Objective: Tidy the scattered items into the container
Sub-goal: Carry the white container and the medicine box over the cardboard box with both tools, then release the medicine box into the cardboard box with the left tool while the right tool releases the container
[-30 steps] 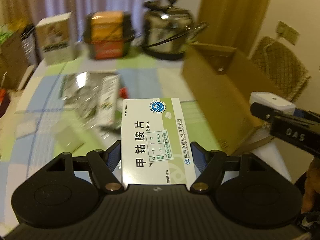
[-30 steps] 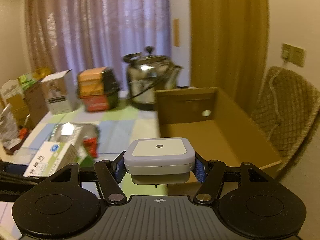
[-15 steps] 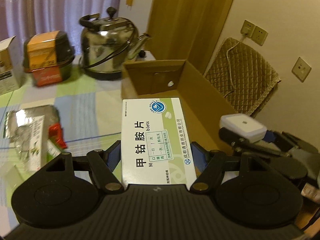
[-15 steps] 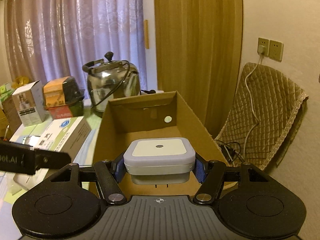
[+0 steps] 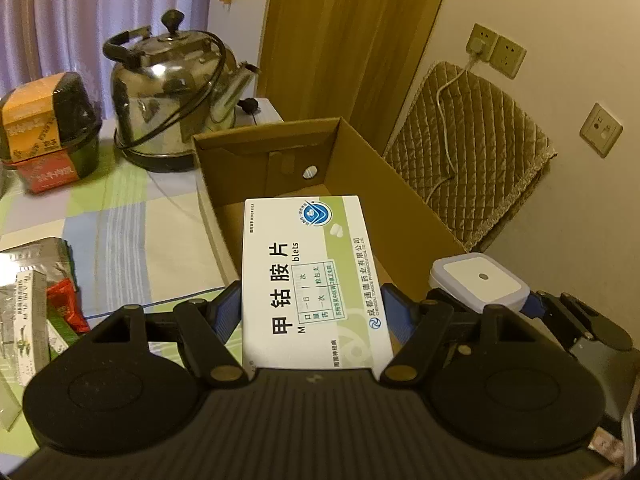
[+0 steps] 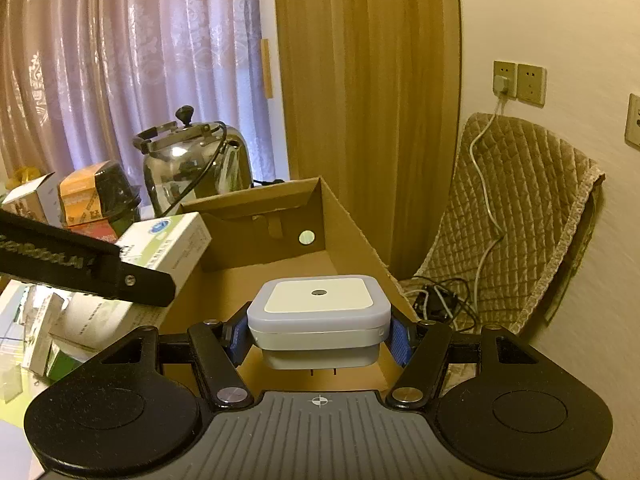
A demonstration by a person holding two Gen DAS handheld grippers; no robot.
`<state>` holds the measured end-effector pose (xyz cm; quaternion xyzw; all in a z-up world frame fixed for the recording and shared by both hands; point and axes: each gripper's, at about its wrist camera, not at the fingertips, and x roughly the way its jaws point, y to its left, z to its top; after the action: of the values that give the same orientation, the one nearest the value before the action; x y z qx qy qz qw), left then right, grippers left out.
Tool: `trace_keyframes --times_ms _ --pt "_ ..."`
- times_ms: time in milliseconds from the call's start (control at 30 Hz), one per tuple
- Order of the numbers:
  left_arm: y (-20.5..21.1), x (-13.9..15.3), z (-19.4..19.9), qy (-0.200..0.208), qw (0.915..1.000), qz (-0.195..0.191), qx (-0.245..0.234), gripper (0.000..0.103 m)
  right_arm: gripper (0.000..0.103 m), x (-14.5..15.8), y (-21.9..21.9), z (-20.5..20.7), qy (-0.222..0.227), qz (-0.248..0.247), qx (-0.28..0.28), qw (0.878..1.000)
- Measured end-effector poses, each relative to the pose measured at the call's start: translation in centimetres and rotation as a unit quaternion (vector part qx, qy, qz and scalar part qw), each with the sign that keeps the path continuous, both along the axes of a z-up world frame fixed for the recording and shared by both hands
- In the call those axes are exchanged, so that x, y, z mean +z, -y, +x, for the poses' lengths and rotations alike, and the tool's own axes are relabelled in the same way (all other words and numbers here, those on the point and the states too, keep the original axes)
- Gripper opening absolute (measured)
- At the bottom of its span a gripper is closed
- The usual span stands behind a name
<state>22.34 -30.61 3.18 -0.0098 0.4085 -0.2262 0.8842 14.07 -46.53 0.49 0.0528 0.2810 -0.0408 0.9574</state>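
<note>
Left gripper [image 5: 312, 312] clamps the medicine box [image 5: 310, 276]; right gripper [image 6: 319, 334] is closed on the white night light [image 6: 318, 320]. Over the last second both swung from the checked tablecloth [image 5: 120, 220] side to above the open cardboard box [image 5: 400, 200], which now fills the view ahead. Kettle [image 5: 172, 92] stays behind it. Judgement: transport done, release into the box is next; foil packets [image 5: 36, 280] remain on the table.

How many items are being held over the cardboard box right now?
2: the white medicine box in the left claw, and the square white night light in the right claw. The cardboard box floor beneath is partly hidden.
</note>
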Motion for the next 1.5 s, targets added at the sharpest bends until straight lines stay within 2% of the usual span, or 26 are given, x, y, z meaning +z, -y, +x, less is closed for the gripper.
trace_keyframes --times_ms 567,1033,1500 --pt "2.1 -1.4 1.8 -0.016 0.9998 -0.007 0.002 0.068 0.067 -0.9 1.4 0.0 -0.002 0.008 -0.014 1.000" --pt "-2.2 -0.1 0.8 -0.003 0.9983 -0.027 0.052 0.074 0.067 -1.2 0.7 0.5 -0.009 0.011 -0.005 1.000" --pt "-4.7 -0.3 0.0 -0.003 0.9967 -0.036 0.074 0.075 0.067 -2.2 -0.7 2.4 -0.040 -0.005 0.020 0.999"
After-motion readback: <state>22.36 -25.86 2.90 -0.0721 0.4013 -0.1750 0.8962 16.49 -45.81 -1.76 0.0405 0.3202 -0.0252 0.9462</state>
